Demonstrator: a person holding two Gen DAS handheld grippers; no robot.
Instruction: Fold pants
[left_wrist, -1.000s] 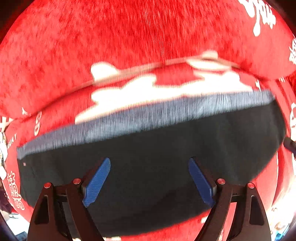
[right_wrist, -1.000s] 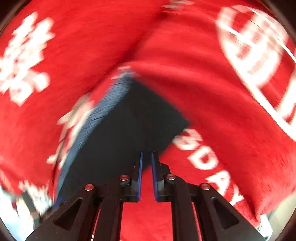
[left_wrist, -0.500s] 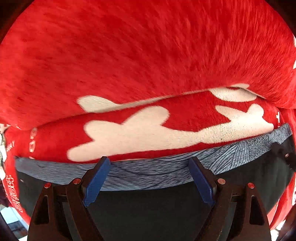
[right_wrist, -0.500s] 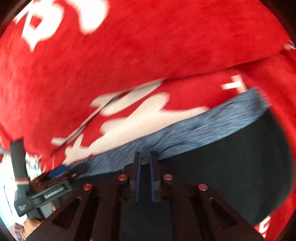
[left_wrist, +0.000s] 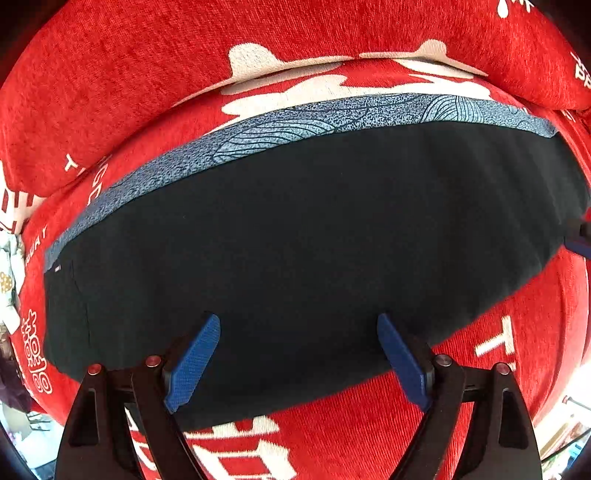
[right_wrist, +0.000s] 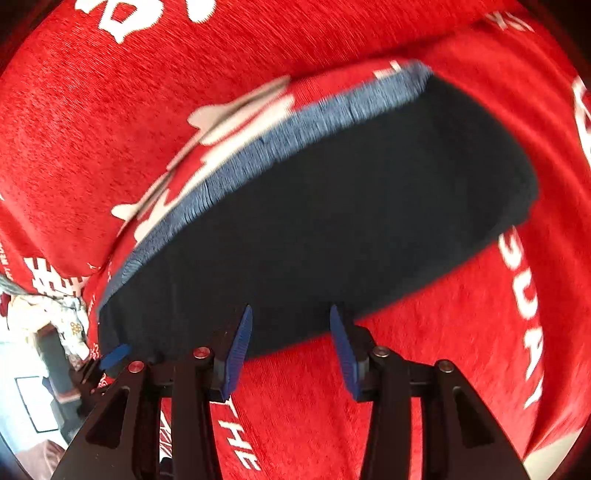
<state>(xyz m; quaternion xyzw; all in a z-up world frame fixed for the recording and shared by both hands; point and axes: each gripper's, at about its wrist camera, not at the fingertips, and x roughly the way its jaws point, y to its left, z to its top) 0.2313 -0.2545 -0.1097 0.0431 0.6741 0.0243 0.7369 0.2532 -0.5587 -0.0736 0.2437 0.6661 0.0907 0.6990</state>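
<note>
Since the earlier frames, the right gripper (right_wrist: 291, 343) has gone from nearly closed to parting its jaws, and both wrist views have pulled back from the waistband toward the near edge of the garment. In the right wrist view the jaws are opening, with nothing pinched between the blue pads; the near hem of the pants (right_wrist: 314, 221) lies just ahead of and partly under the fingertips. The left gripper (left_wrist: 299, 354) stands wide and released above the cloth, gripping nothing.

Location of the work piece: the pants (left_wrist: 295, 251) lie flat on a red sofa cover (left_wrist: 110, 92) with white lettering. Seen from the left gripper, the dark fabric fills the area directly ahead of and beneath the fingers. The blue-grey patterned waistband (left_wrist: 295, 118) runs along the far edge. The near folded edge passes just behind the fingertips.

Handling properties (judged):
- Light, limp knit fabric; it will drape and sag when lifted by one point only.
- The surface looks matte and not slippery, and the ribbed pads should hold it.
- The plush cover beneath may drag on the cloth, so lift before moving sideways.
- The waistband is the thickest, firmest part.

Recommended hold: pinch through all layers at the two ends of one edge, one gripper per corner, so that the edge stays taut during the next fold.
</note>
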